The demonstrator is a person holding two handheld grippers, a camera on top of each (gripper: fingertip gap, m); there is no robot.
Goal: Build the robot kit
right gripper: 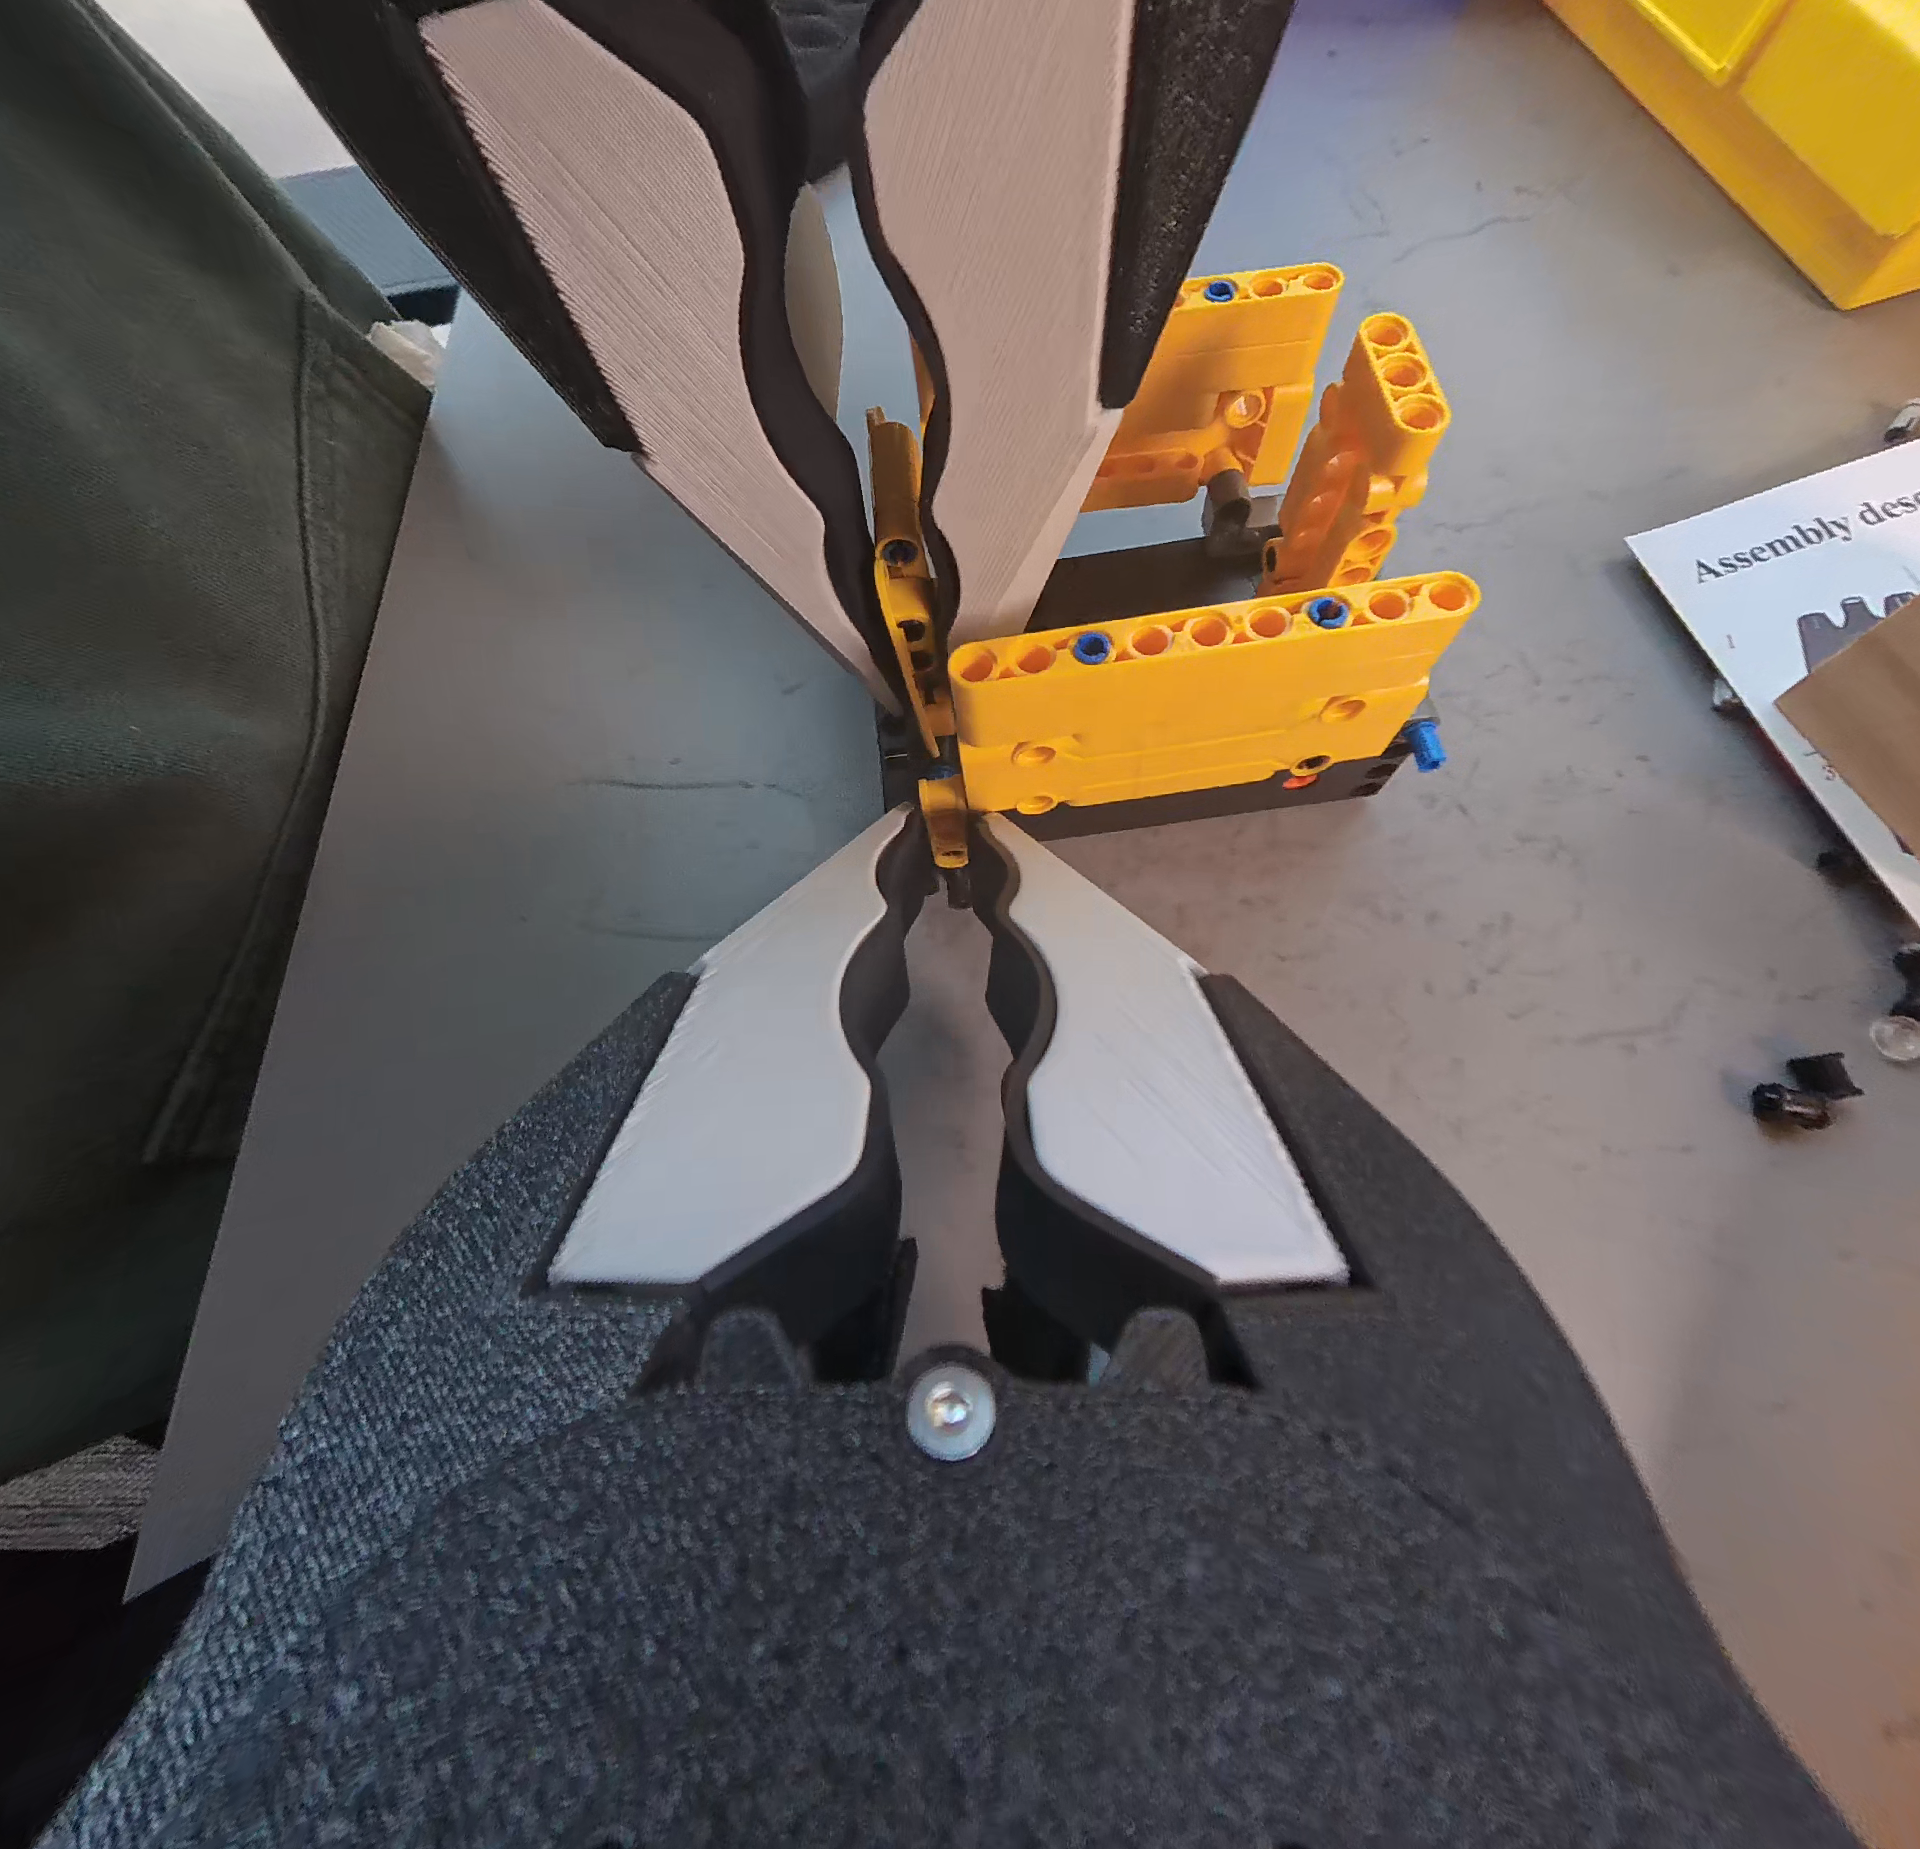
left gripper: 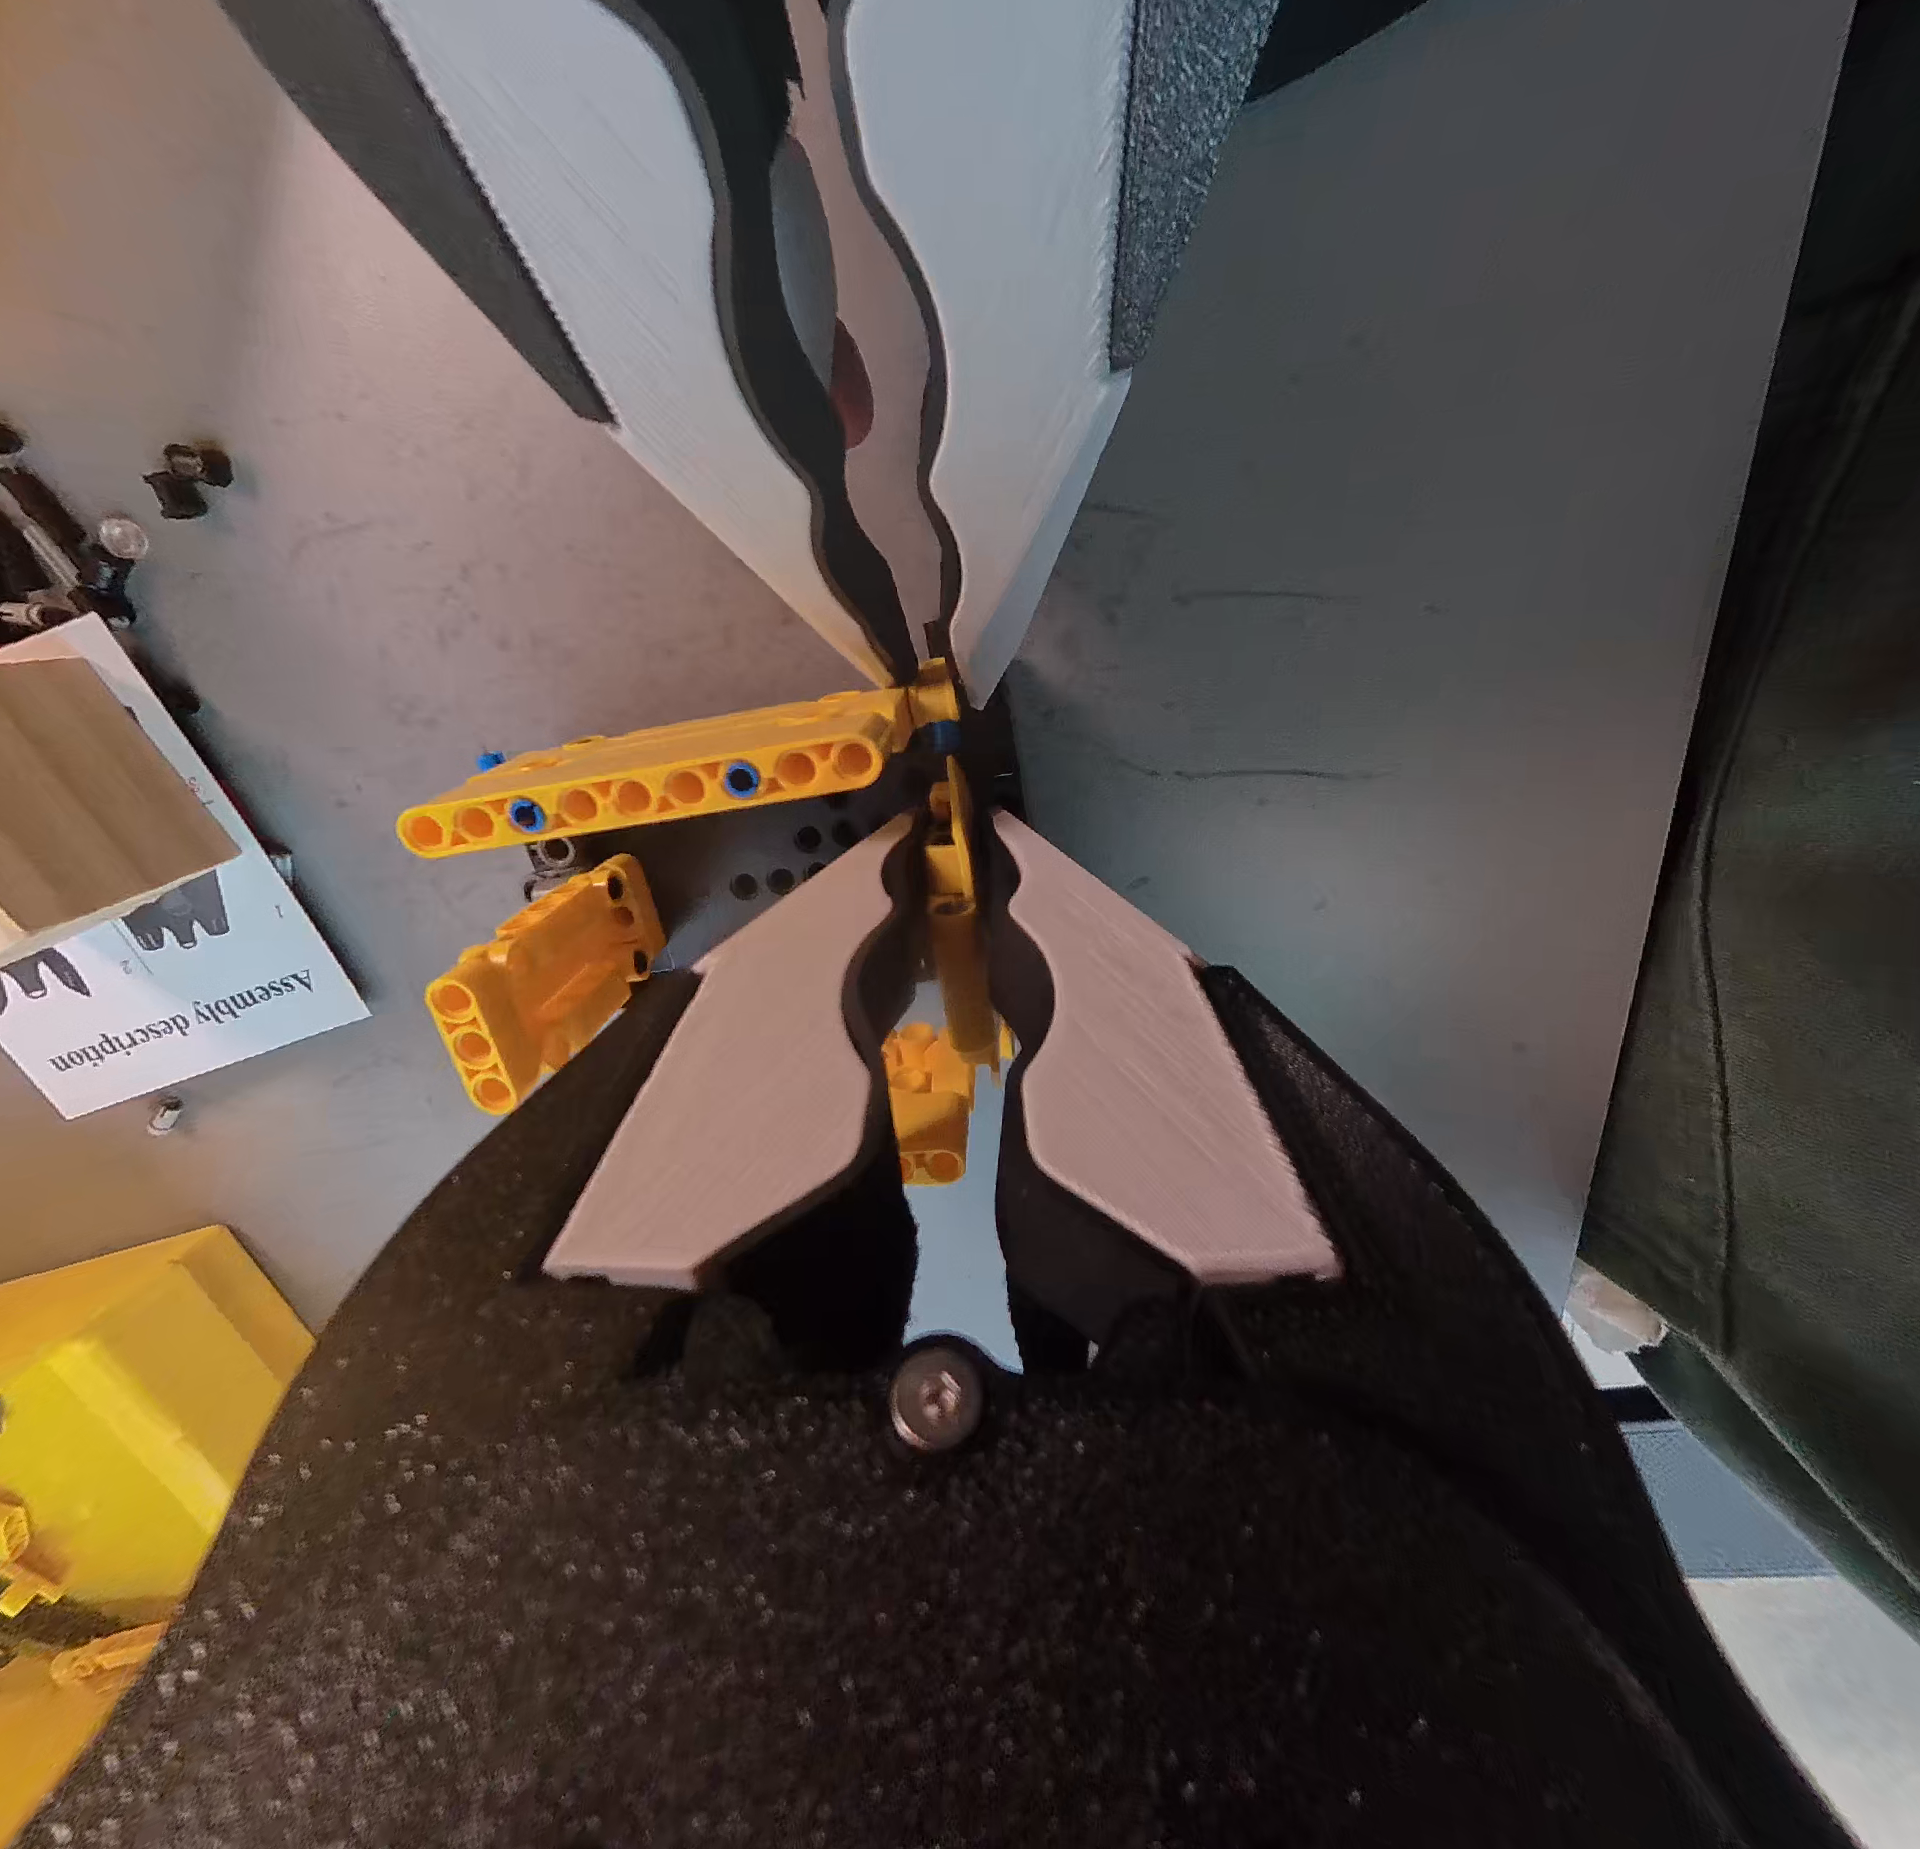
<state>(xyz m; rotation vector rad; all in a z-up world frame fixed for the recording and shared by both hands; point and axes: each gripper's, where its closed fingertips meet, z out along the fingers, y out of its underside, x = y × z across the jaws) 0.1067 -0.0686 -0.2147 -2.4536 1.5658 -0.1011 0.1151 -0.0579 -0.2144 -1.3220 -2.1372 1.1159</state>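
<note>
The left gripper and the right gripper both pinch a thin yellow plastic beam of the yellow perforated brick assembly, which stands on the grey tabletop; a yellow plastic bin sits at 1 o'clock.

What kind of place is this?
Probably a workbench for building toy kits: a half-built yellow brick model, a printed instruction sheet, a yellow parts bin and loose black pins on a grey table.

Soft daylight, fisheye edges, near foreground blurred.
</note>
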